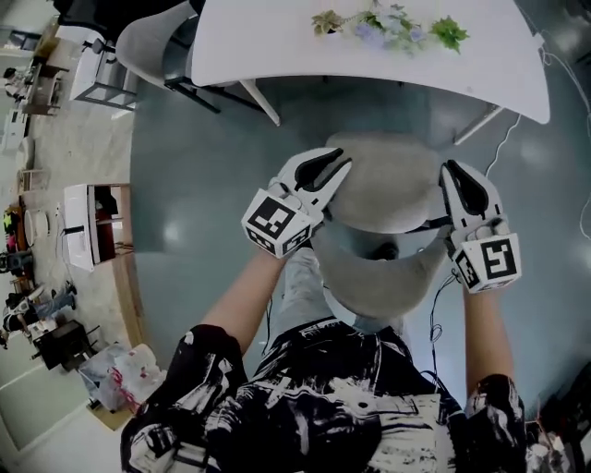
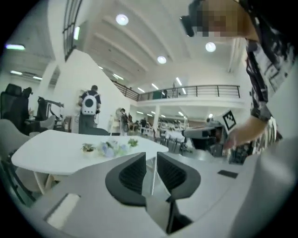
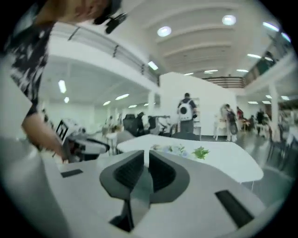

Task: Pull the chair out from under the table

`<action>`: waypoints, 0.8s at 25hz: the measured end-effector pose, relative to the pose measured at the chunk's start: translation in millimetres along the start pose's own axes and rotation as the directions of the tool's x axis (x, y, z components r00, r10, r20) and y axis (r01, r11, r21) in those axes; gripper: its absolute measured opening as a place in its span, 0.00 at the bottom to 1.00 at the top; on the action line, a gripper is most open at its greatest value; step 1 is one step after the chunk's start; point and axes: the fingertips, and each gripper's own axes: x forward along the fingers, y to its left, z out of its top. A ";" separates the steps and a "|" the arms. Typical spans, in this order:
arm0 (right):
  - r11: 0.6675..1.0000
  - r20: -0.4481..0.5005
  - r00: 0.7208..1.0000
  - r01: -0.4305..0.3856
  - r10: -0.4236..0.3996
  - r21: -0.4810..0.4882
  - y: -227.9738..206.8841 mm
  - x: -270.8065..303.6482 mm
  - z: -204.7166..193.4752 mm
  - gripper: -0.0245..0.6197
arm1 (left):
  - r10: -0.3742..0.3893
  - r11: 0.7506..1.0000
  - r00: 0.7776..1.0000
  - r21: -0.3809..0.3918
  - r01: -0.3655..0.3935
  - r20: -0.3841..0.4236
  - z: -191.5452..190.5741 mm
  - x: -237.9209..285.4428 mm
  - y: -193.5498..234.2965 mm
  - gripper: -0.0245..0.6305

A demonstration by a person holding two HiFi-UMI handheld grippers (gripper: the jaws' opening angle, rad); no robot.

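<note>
A grey shell chair (image 1: 383,189) stands just in front of the white table (image 1: 277,46), its seat toward the table and its curved back (image 1: 369,277) toward me. My left gripper (image 1: 334,175) grips the chair's left side rim, and my right gripper (image 1: 451,180) grips the right side rim. In the left gripper view the gripper (image 2: 152,173) has its dark pads (image 2: 132,173) closed on the thin rim of the shell (image 2: 84,214). The right gripper view shows the same: that gripper (image 3: 146,171) has its pads (image 3: 163,173) pressed on the chair's edge (image 3: 195,209).
A flower sprig (image 1: 388,26) lies on the table top. A second grey chair (image 1: 148,42) sits at the table's far left corner. A slanted table leg (image 1: 263,103) is near the chair. A white cabinet (image 1: 88,222) stands at left and cables (image 1: 503,139) trail at right.
</note>
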 end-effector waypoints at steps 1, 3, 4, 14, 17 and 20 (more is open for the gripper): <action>0.995 0.051 0.998 0.042 -0.047 0.091 -7.1 0.0 19.6 0.08 | 0.011 0.999 0.999 -0.042 -0.009 0.048 21.6 2.5 -0.5 0.14; 0.978 0.101 0.989 0.092 -0.112 0.187 -14.1 -3.5 48.3 0.07 | 0.026 0.996 0.993 -0.091 -0.015 0.118 59.9 4.1 -4.1 0.11; 0.974 0.115 0.985 0.104 -0.129 0.202 -16.3 -4.1 60.2 0.06 | 0.028 0.996 0.989 -0.089 -0.015 0.143 77.6 5.6 -5.6 0.10; 0.972 0.109 0.976 0.172 -0.190 0.159 -22.5 -6.9 117.3 0.04 | 0.114 0.988 0.973 0.078 -0.131 0.200 167.2 16.0 -22.9 0.05; 0.975 0.101 0.977 0.174 -0.188 0.136 -19.3 -3.5 121.3 0.04 | 0.120 0.986 0.969 0.086 -0.141 0.214 177.4 19.5 -24.4 0.05; 0.975 0.096 0.977 0.174 -0.188 0.139 -17.9 -3.9 123.5 0.04 | 0.111 0.988 0.971 0.085 -0.132 0.212 181.0 22.2 -29.0 0.04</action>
